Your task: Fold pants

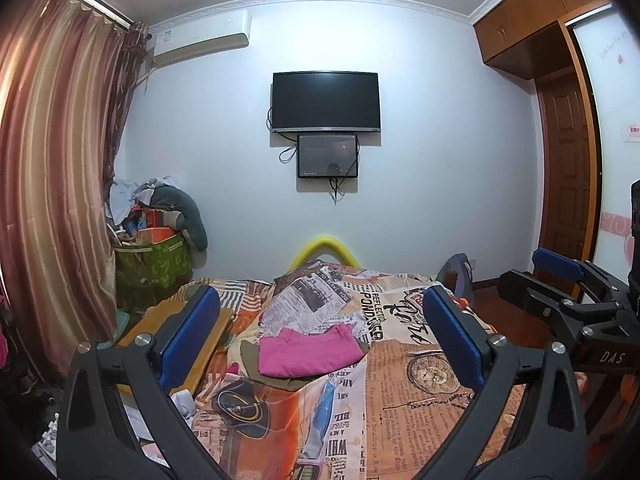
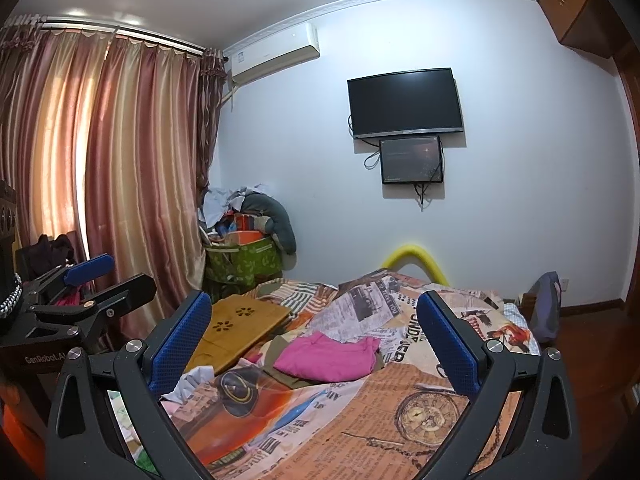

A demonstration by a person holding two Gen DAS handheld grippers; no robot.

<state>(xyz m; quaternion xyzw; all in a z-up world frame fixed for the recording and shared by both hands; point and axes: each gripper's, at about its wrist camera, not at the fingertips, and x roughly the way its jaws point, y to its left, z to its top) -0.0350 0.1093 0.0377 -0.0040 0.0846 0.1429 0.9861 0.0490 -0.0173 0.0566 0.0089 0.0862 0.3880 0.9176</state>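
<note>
Folded pink pants [image 1: 308,350] lie on top of an olive garment [image 1: 280,380] in the middle of the bed; they also show in the right wrist view [image 2: 328,360]. My left gripper [image 1: 320,336] is open and empty, held above the near part of the bed, short of the pants. My right gripper [image 2: 316,340] is open and empty at about the same distance. The right gripper shows at the right edge of the left wrist view [image 1: 560,280], and the left gripper at the left edge of the right wrist view [image 2: 100,280].
The bed [image 1: 400,400] has a newspaper-print cover. A bamboo lap tray [image 2: 240,332] lies on its left side. A green basket [image 2: 244,264] piled with things stands by the curtain [image 2: 120,180]. A dark bag [image 2: 544,308] sits at the bed's right, wardrobe [image 1: 560,160] beyond.
</note>
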